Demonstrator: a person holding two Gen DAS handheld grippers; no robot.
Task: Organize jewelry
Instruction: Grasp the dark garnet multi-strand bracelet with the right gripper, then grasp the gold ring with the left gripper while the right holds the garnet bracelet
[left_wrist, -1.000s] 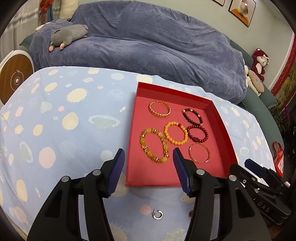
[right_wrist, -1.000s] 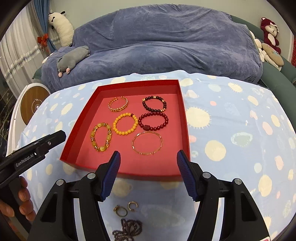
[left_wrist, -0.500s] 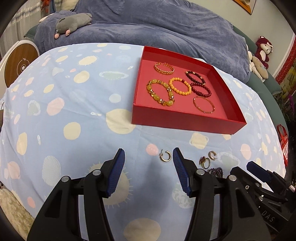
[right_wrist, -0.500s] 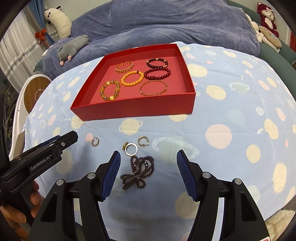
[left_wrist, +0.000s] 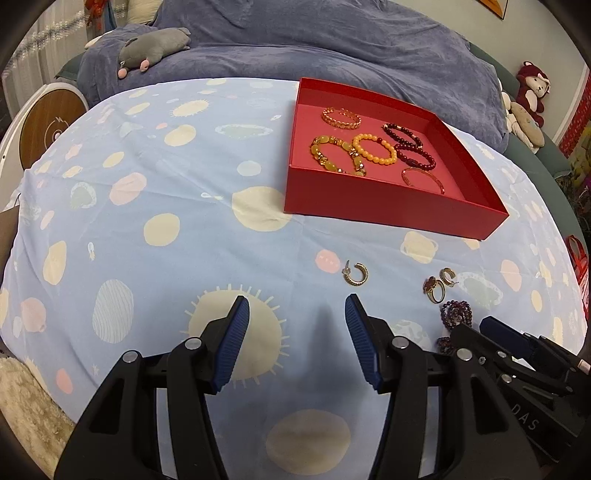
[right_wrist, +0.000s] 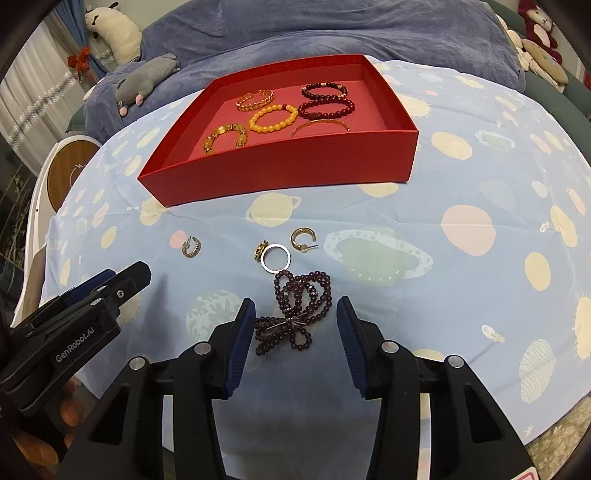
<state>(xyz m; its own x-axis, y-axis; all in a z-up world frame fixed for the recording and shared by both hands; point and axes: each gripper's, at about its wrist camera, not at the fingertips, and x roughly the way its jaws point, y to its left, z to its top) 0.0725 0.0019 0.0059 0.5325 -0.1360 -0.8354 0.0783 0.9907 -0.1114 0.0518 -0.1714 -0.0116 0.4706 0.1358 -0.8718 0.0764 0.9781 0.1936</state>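
Jewelry is still loose on the worktop near its front edge: a dark bead necklace (right_wrist: 293, 314), a silver ring (right_wrist: 276, 257) touching a gold ring (right_wrist: 260, 250), and two gold hoop earrings (right_wrist: 304, 238) (right_wrist: 191, 246). The red tray (right_wrist: 280, 166) stands further back and holds six bracelets already.

The right tool (right_wrist: 295, 317) is wide open and empty, with the necklace lying between its blue pads. The left tool (left_wrist: 295, 317) is also wide open and empty, just before one hoop earring (left_wrist: 356, 275).

The step in hand seems to be picking up the necklace. To do it well, I think the right tool should go straight down over the knot in the middle of the strands and close there, so that the loops lift together and do not drag the rings.

Compared with one second ago, both tools have pulled back from over the tray toward the front edge. The bracelets in the tray look unchanged.
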